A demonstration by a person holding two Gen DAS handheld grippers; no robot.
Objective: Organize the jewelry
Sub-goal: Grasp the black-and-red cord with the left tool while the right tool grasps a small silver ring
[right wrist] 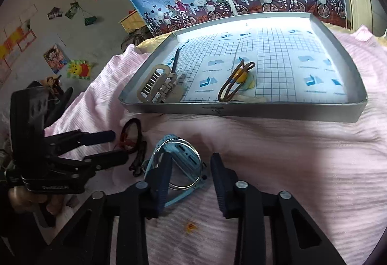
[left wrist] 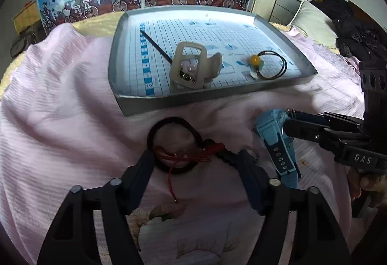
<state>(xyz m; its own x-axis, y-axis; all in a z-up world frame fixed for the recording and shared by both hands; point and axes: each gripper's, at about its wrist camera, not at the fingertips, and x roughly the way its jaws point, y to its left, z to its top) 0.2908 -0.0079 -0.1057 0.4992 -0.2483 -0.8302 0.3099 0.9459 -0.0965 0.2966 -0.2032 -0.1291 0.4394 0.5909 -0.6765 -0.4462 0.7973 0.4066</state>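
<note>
Left gripper (left wrist: 196, 156): fingers spread wide, resting low on the pink bedspread (left wrist: 60, 120). Between its fingertips lie a black hair tie (left wrist: 154, 129) and a red cord (left wrist: 193, 156) tangled across it; nothing is pinched.

Ahead of the left gripper: a silver tray (left wrist: 116, 86) lined with blue grid paper. Contents, left to right: a thin black stick (left wrist: 154, 45); a beige hair clip (left wrist: 188, 67) standing up; a thin dark hair band (left wrist: 273, 64) with a yellow bead (left wrist: 255, 60) at its left edge.

To the right of the left gripper: a blue wristwatch (left wrist: 273, 141) on the bedspread, strap running toward the camera.

Right gripper (right wrist: 191, 161): fingers spread. Its left finger (right wrist: 162, 175) overlies the blue wristwatch (right wrist: 179, 163), whose round case and a metal ring sit just inside that finger; whether it touches cannot be told. The right finger stands clear over bare bedspread (right wrist: 290, 156). In the left wrist view its fingertips (left wrist: 290, 122) meet the watch from the right.

Beyond the right gripper: the silver tray (right wrist: 241, 112), holding the beige hair clip (right wrist: 154, 86) to the left and the dark hair band (right wrist: 232, 83) ahead.
</note>
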